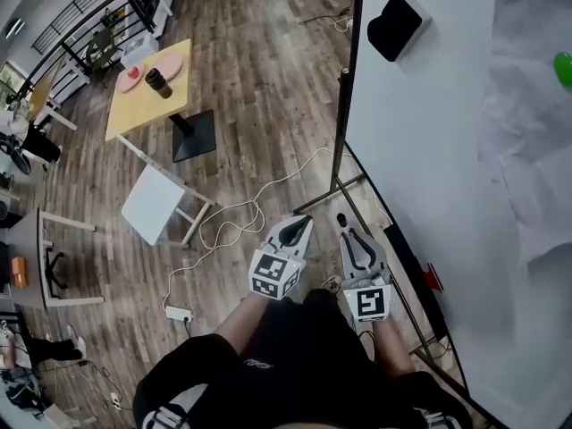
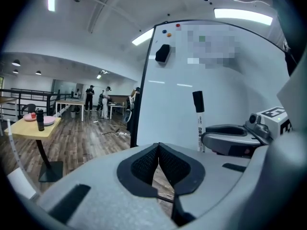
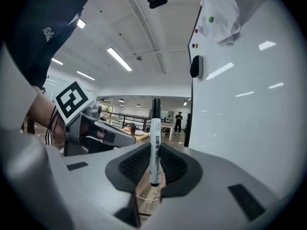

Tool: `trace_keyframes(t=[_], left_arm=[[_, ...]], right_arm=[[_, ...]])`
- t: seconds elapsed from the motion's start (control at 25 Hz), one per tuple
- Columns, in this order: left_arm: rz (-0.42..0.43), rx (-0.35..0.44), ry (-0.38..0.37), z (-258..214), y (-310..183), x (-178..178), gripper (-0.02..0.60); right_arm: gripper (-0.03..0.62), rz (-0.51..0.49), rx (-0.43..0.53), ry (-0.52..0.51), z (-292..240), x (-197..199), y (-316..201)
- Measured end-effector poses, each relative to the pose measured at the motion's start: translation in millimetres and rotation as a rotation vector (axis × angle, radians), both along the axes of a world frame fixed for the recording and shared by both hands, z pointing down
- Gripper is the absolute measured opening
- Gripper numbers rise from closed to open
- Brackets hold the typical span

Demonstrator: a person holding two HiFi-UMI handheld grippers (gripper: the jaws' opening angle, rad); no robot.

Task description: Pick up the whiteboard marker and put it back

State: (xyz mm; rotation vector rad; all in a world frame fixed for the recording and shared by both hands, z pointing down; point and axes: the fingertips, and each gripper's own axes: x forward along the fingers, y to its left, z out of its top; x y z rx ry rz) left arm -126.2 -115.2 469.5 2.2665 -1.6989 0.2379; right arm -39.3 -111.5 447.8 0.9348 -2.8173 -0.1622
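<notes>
A white whiteboard marker with a black cap stands upright between the pads of my right gripper, which is shut on it. The left gripper view shows the same marker rising out of the right gripper, in front of the whiteboard. My left gripper is shut with nothing in it. In the head view both grippers, left and right, are held side by side at waist height, next to the whiteboard's left edge. A black eraser sticks to the board higher up.
Paper sheets and a green magnet hang on the board. Its stand's dark legs cross the wooden floor beside me. A white cable runs to a power strip. A yellow table and a white stool stand further left.
</notes>
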Motion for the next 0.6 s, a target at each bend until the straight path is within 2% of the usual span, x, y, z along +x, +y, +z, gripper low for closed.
trace_keyframes(t=[0.12, 0.24, 0.4, 0.48, 0.6], left_arm=[[0.027, -0.025, 0.007, 5, -19, 5, 0.008], [0.073, -0.026, 0.002, 4, -38, 8, 0.008], [0.174, -0.034, -0.028, 14, -57, 13, 0.007], [0.243, -0.031, -0.043, 21, -68, 12, 0.008], [0.333, -0.043, 0.005, 29, -85, 5, 0.007]], right_arm=[[0.057, 0.039, -0.024, -0.01, 2, 3, -17], [0.057, 0.081, -0.027, 0.026, 5, 10, -34], [0.057, 0.179, -0.09, 0.029, 22, 17, -48], [0.056, 0.24, -0.116, 0.06, 34, 19, -58], [0.056, 0.345, -0.066, 0.183, 43, 17, -67]])
